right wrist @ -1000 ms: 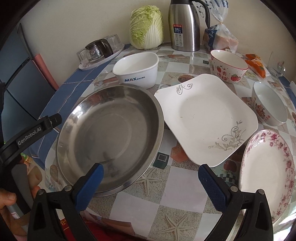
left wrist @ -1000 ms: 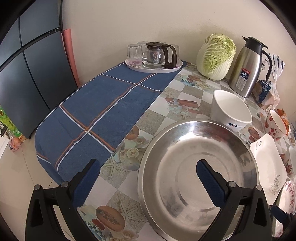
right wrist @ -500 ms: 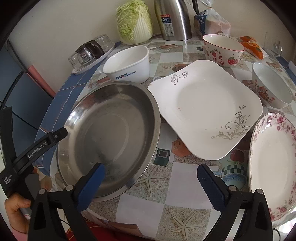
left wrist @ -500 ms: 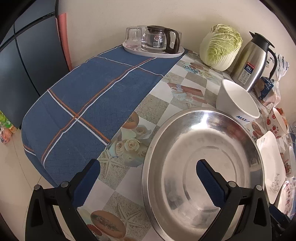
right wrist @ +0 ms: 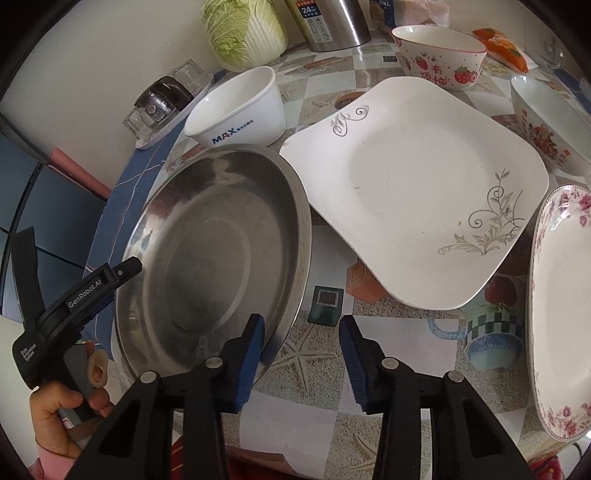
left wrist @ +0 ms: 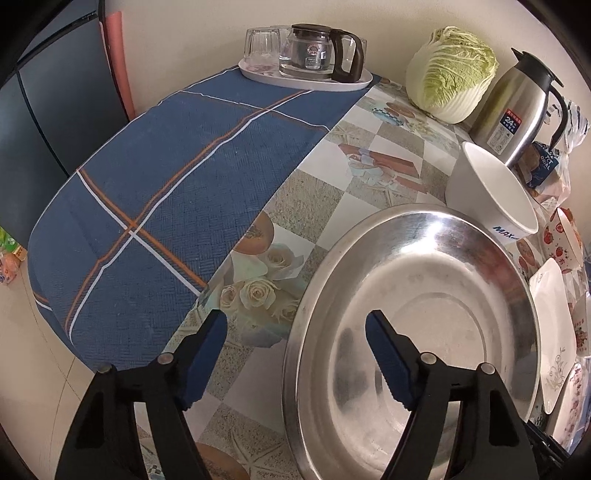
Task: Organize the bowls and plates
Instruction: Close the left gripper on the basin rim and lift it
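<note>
Straddling the rim of the steel basin (left wrist: 424, 325) at the table's near edge, the left gripper (left wrist: 295, 354) and right gripper (right wrist: 303, 343) both hold their 2 fingers apart, unclamped. Beyond sit the square plate (right wrist: 413, 184) and, toward the far edge, the white bowl (right wrist: 240, 107).

At the upper left of the right wrist view, the white bowl (right wrist: 240, 110) carries "MAX" in blue letters on its side, followed by small characters too fine to read; the same word shows partly at the right edge of the left wrist view. The steel thermos (right wrist: 328, 22) at the top has a label with "24" on it, also seen in the left wrist view (left wrist: 511, 122). The strawberry bowl (right wrist: 439, 62) bears red Chinese characters. A packet (left wrist: 543, 162) behind the thermos shows "ORAL". At the lower left, the left gripper (right wrist: 88, 291) reads "GenRobot.AI" along its arm and "Data Acquisition System" near its handle.
</note>
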